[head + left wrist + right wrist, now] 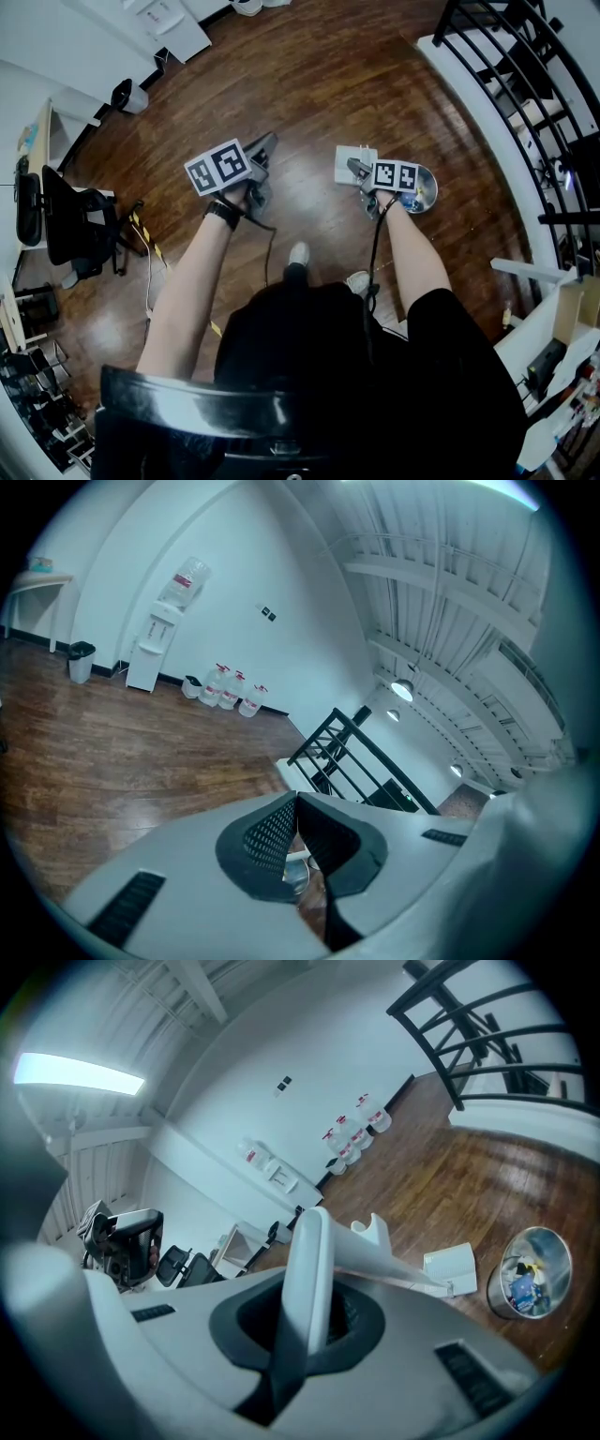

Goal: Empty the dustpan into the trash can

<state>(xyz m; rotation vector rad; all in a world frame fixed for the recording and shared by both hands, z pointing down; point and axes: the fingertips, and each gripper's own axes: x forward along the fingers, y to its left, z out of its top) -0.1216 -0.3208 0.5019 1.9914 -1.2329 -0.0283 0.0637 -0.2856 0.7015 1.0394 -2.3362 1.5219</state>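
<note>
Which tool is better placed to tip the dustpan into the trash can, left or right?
Right. The right tool grips the dustpan by its handle, with the pan near the trash can; the left tool is shut and empty.

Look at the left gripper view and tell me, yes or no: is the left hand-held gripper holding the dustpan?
No: in the left gripper view the left hand-held gripper has its jaws closed together with nothing between them.

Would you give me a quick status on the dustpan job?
Left hand-held gripper shut, empty. Right hand-held gripper shut on dustpan handle. Dustpan beside trash can, not over it. Nothing between them.
</note>
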